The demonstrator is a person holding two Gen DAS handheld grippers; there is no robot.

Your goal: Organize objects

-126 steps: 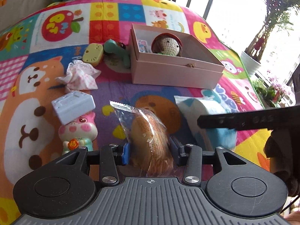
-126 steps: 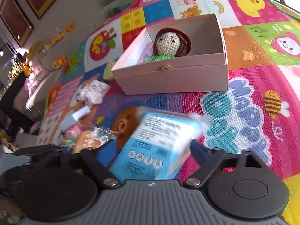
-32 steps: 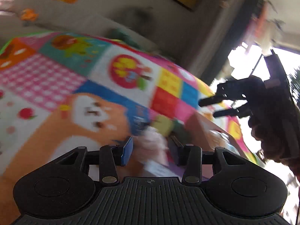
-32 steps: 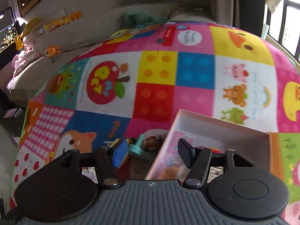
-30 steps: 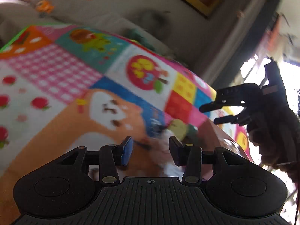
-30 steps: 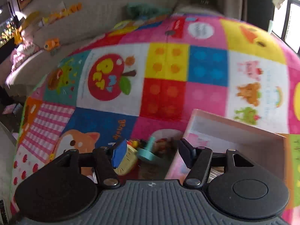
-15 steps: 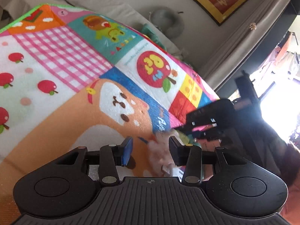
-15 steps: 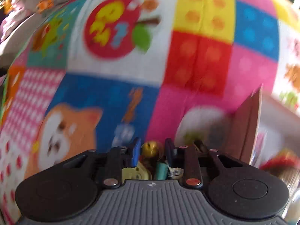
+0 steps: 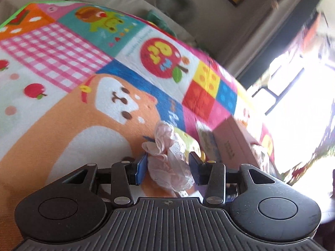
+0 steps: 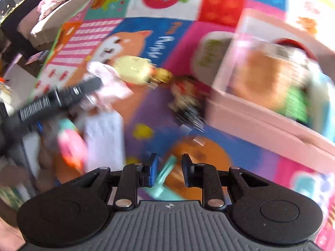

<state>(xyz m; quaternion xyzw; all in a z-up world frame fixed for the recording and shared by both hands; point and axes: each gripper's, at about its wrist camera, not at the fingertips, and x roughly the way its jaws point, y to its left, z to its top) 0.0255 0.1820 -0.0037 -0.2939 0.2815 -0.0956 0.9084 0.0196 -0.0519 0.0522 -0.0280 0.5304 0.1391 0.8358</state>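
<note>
In the left wrist view my left gripper is closed around a crumpled pink-and-white cloth on the colourful play mat. The pink box lies just right of it. In the blurred right wrist view my right gripper holds a teal toy between its narrowed jaws above the mat. The pink box is at the right, holding a bagged orange knit toy and a blue packet. The left gripper's finger shows at the left by the cloth.
On the mat lie a yellow toy, a small gold and brown figure, a white house-shaped box and a pink pig toy. A sofa stands beyond the mat's far edge. Bright windows are at the right.
The knit toy and blue packet left the grippers and lie in the box. My left gripper has come around the cloth. My right gripper has taken the teal toy and pulled back from the mat.
</note>
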